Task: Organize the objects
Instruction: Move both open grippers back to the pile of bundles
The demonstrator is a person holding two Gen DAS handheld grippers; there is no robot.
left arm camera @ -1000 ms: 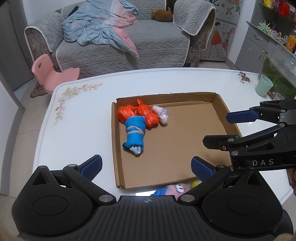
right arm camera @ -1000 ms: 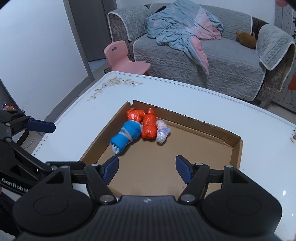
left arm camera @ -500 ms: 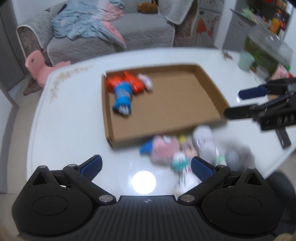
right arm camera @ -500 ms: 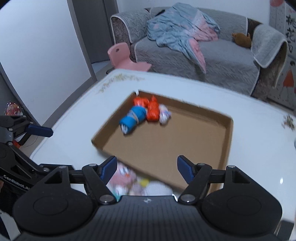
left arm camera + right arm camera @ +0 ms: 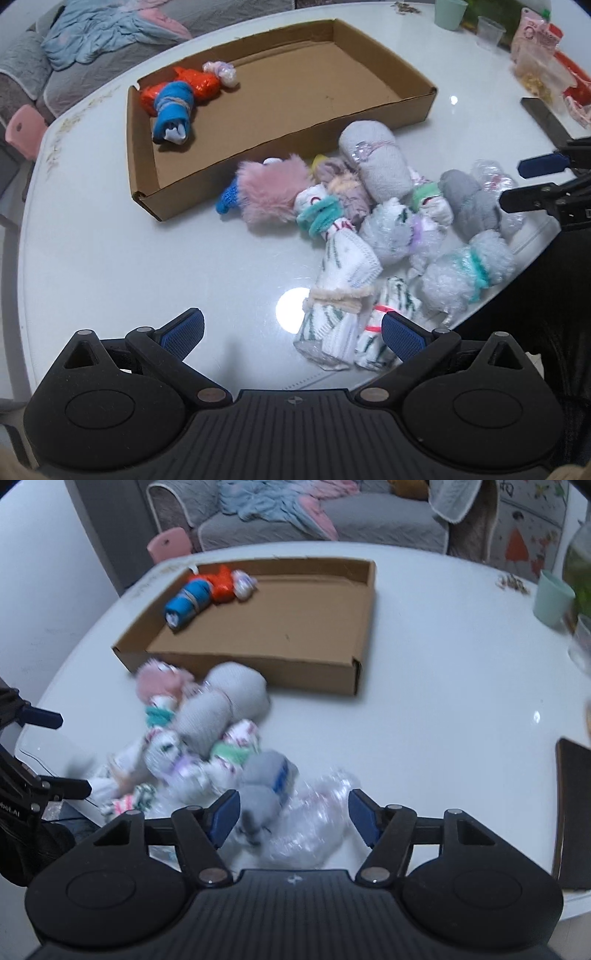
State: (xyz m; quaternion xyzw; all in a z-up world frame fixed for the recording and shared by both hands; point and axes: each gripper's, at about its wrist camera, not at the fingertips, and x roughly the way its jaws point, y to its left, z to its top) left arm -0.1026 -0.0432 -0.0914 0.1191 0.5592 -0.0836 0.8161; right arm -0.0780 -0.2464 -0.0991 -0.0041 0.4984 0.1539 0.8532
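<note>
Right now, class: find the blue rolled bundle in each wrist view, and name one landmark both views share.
Left wrist view: blue rolled bundle lies upper left, in the cardboard tray's far left corner.
Right wrist view: blue rolled bundle lies upper left of centre, same corner.
Shared landmark: the orange bundles touching it.
</note>
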